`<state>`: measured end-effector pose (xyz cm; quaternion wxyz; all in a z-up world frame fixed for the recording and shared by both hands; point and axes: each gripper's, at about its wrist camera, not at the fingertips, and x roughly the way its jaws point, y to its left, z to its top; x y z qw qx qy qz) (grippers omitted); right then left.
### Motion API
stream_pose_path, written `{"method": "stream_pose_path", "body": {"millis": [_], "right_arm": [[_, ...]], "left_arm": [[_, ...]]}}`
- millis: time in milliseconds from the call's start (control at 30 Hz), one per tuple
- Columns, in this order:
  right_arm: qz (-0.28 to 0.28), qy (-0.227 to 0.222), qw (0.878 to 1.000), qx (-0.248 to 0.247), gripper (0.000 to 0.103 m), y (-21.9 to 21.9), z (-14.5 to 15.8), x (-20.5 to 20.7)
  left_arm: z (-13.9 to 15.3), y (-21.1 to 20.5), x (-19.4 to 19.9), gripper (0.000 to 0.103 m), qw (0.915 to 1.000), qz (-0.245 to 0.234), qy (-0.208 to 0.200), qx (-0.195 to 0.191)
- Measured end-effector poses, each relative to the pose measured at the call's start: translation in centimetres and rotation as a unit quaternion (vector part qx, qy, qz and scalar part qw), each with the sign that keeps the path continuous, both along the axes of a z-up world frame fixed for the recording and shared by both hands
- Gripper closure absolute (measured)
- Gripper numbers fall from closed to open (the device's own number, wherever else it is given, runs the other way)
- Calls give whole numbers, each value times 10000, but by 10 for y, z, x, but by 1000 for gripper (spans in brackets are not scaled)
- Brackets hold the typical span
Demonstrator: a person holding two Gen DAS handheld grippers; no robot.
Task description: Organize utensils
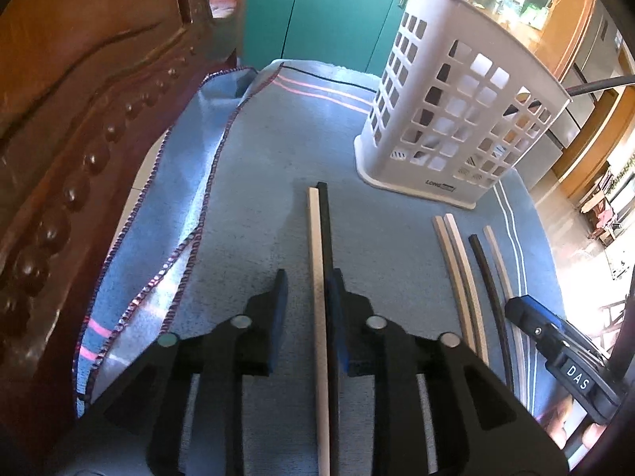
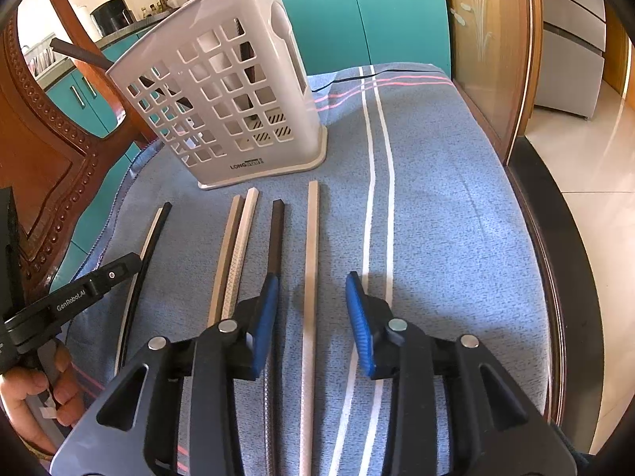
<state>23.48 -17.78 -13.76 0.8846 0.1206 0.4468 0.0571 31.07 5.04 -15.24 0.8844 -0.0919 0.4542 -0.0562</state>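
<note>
Several chopsticks lie on a blue cloth in front of a white slotted utensil holder (image 1: 452, 119) (image 2: 230, 95). My left gripper (image 1: 307, 289) is open, low over the cloth, with a beige chopstick (image 1: 315, 261) and a black chopstick (image 1: 326, 238) lying between its fingers, close to the right finger. My right gripper (image 2: 311, 293) is open around a single beige chopstick (image 2: 310, 261). A black chopstick (image 2: 276, 238) and a beige pair (image 2: 234, 246) lie just left of it. A dark utensil handle (image 2: 79, 53) sticks out of the holder.
A carved wooden chair back (image 1: 71, 127) rises at the left. The blue cloth (image 2: 456, 218) covers the seat, folded at its left edge (image 1: 174, 198). Teal cabinets (image 1: 329, 12) stand behind. A glass door (image 2: 488, 47) and the seat's drop-off lie to the right.
</note>
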Motion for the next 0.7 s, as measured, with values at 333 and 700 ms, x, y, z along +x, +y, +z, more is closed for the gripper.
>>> {"method": "stream_pose_path", "body": {"millis": [333,700], "right_arm": [[53,-30,9998,-163,67,2,-1,0],[33,-67,9998,-193,63,5,-2,1]], "left_arm": [[-1,-20,-6,90,9988,-258,-75,421],[22,-7,-19,90,9975,-254,-589,-308]]}}
